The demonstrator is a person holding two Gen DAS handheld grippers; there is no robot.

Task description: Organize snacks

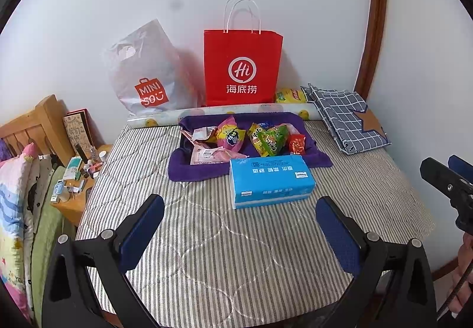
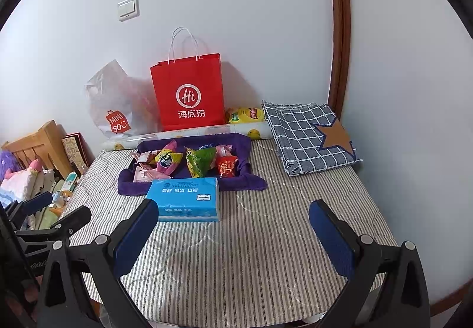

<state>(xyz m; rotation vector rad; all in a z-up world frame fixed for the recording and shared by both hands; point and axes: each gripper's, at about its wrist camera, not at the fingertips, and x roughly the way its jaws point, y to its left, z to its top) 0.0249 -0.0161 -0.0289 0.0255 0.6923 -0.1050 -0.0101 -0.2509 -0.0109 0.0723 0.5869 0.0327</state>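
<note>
Several snack packets lie in a purple cloth tray (image 1: 319,158) (image 2: 251,181) at the back of a striped table: a pink-yellow packet (image 1: 229,135) (image 2: 167,161), a green one (image 1: 270,140) (image 2: 201,164), a small red one (image 1: 297,143) (image 2: 226,166) and pale pink wrappers (image 1: 207,155) (image 2: 143,174). A blue tissue pack (image 1: 270,180) (image 2: 184,199) lies in front of the tray. My left gripper (image 1: 239,224) hovers open over the near table, holding nothing. My right gripper (image 2: 233,230) is open too, and appears at the right edge of the left wrist view.
A red paper bag (image 1: 242,67) (image 2: 189,94) and a white plastic bag (image 1: 145,73) (image 2: 115,103) lean on the wall behind a paper roll (image 1: 207,113). A yellow chip bag (image 1: 291,95) (image 2: 246,115) and folded checked cloth (image 1: 346,118) (image 2: 307,135) lie back right. A cluttered nightstand (image 1: 77,180) stands left.
</note>
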